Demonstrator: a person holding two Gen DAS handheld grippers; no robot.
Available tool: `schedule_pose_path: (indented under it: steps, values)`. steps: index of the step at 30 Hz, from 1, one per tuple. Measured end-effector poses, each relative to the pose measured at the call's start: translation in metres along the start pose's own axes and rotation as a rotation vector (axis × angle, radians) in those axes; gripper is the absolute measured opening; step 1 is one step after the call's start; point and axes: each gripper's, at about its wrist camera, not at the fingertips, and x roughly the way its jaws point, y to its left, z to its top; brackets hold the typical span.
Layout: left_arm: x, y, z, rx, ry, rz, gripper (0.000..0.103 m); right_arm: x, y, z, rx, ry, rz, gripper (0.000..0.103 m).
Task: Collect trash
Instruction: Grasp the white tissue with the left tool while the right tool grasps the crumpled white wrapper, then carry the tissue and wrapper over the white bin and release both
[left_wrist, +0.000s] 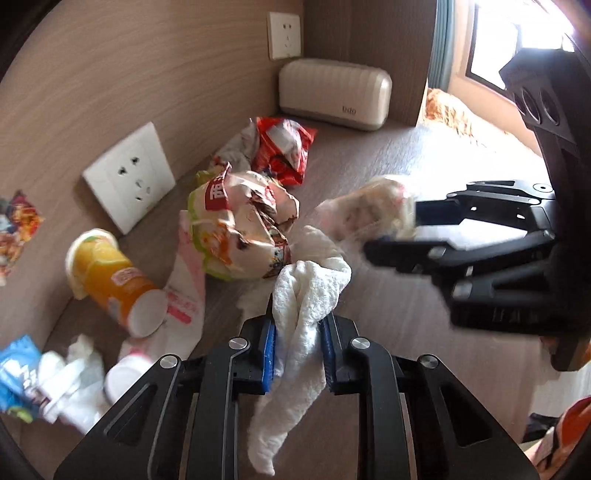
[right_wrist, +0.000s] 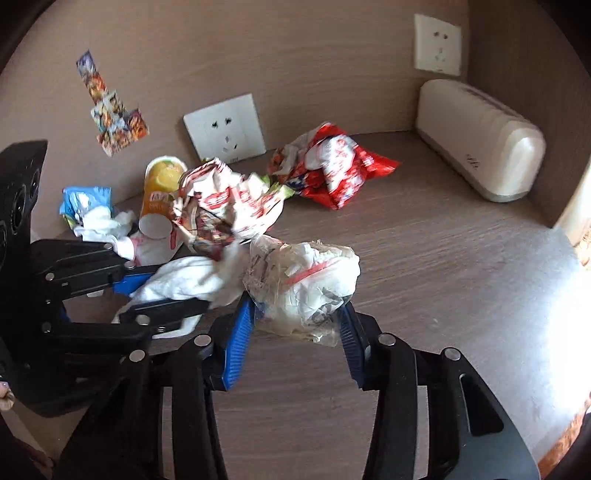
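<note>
My left tool (left_wrist: 297, 332) is pinching a white tissue (left_wrist: 306, 295) between its blue pads, and my right tool (right_wrist: 295, 325) is clamped on a crumpled clear bag (right_wrist: 303, 280) of scraps just beside it, both low over the tabletop (right_wrist: 424, 277). Behind them I see the rest of the trash heaped near the wall socket (left_wrist: 129, 177): a crumpled wrapper (left_wrist: 240, 225), a red packet (left_wrist: 284, 147), a tipped orange cup (left_wrist: 114, 280) and a blue packet (left_wrist: 18, 373), with a beige box (left_wrist: 334, 94) in the corner.
</note>
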Motion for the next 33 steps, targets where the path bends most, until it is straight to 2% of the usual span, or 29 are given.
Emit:
schedule_pose_path:
  steps: [7,16,24,33]
  values:
    - [-0.050,-0.021,-0.006,-0.011,-0.054,-0.033,0.020,-0.054,-0.011,-0.013,0.022,-0.047,-0.021,0.046]
    - [-0.080,-0.097,0.001,0.070,-0.105,-0.087,0.020,-0.127,-0.028,-0.044,0.046,-0.128,-0.051,0.046]
    - [-0.082,-0.172,0.002,0.162,-0.102,-0.171,0.020,-0.183,-0.060,-0.092,0.143,-0.165,-0.115,0.046]
    - [-0.060,-0.264,-0.008,0.307,-0.050,-0.318,0.020,-0.232,-0.102,-0.164,0.314,-0.158,-0.234,0.046]
